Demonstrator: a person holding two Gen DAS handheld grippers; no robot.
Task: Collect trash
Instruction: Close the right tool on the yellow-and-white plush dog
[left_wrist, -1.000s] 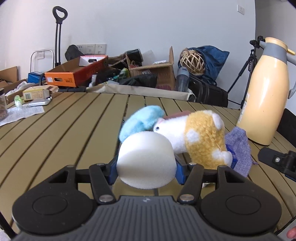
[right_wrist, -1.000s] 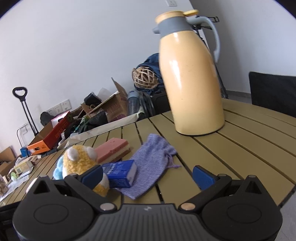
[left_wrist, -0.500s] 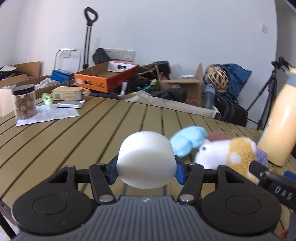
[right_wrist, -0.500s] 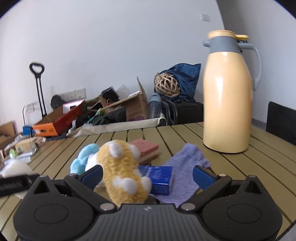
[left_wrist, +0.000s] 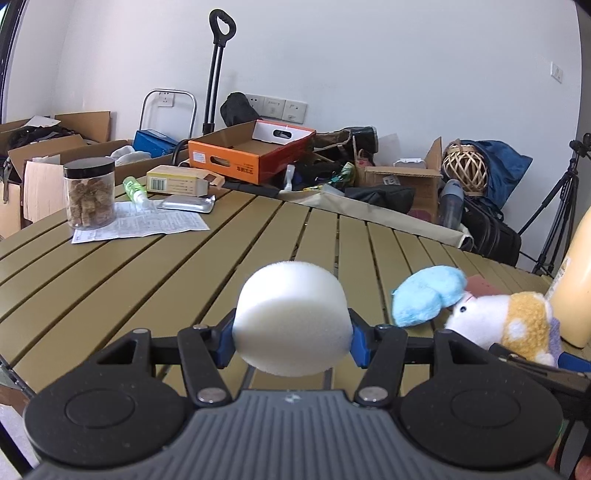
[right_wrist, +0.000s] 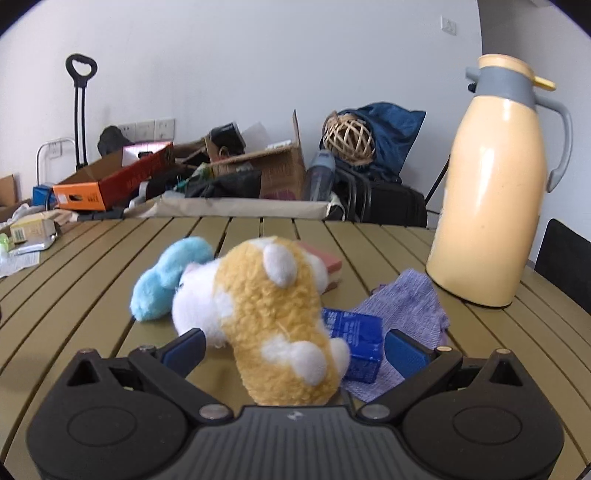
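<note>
Left gripper (left_wrist: 291, 334) jaws clamp white foam puck (left_wrist: 291, 317) between pads, clear above table (left_wrist: 147, 273). Right gripper (right_wrist: 295, 349) jaws wide open, plush toy (right_wrist: 273, 317) between them, unpinched. Keep squeeze steady, carry level; don't snag plush.

Jar (left_wrist: 88, 197) on paper (left_wrist: 140, 223) (table's (left_wrist: 184, 266) far-left)

No legible text, orange box (left_wrist: 236, 162) print unreadable
</note>
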